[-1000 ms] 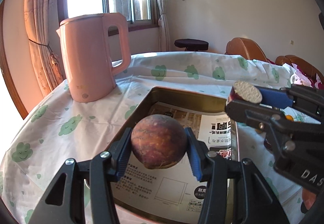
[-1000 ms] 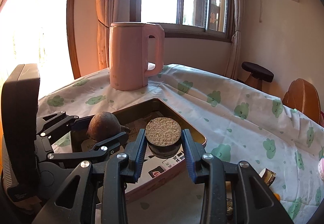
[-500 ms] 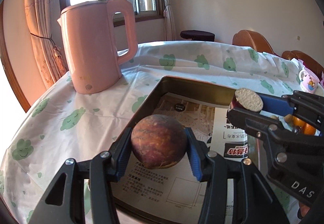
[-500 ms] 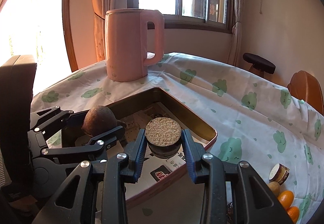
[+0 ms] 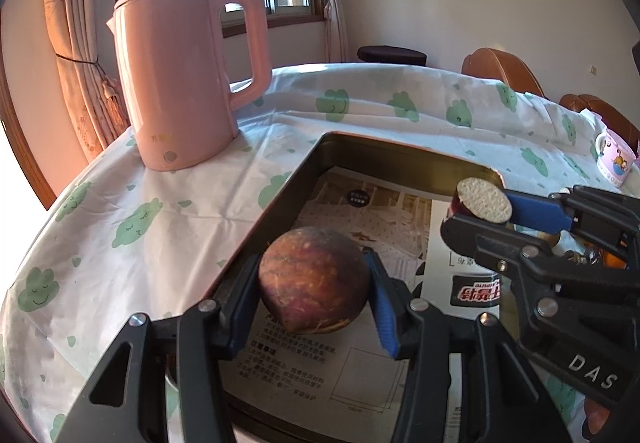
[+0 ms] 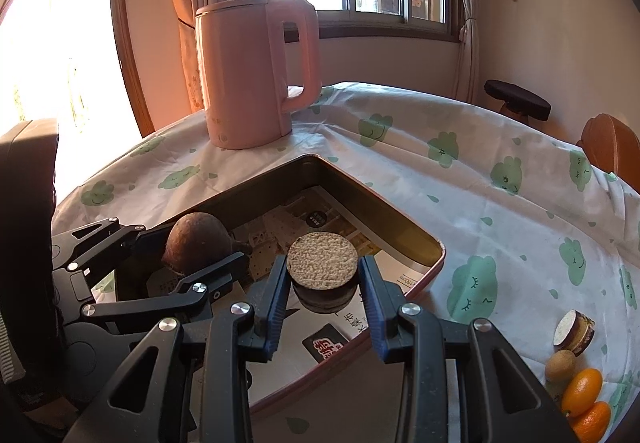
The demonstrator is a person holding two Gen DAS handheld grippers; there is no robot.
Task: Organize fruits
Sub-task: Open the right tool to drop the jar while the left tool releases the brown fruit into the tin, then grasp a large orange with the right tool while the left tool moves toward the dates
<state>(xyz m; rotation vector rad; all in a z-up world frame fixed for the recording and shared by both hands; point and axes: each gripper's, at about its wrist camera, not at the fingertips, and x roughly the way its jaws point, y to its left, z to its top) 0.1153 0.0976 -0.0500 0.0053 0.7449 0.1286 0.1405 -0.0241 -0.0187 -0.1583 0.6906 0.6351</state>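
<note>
The left gripper (image 5: 314, 293) pinches a round reddish-brown fruit (image 5: 313, 281) between its jaws, held above the paper-lined metal tray (image 5: 404, 159). The right gripper (image 6: 323, 285) has its jaws clamped on a cut fruit slice (image 6: 322, 263) with a pale grainy face, also over the tray. A pink kettle (image 6: 256, 71) stands on the cloth-covered bench (image 6: 460, 179) behind.

Round brown fruit (image 5: 314, 279) and cut slice (image 6: 322, 261) above tray (image 6: 400, 219)

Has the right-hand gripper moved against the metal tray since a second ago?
Yes. The right gripper and its cut fruit slice have gone further in over the metal tray, whose near rim sits lower now.
</note>
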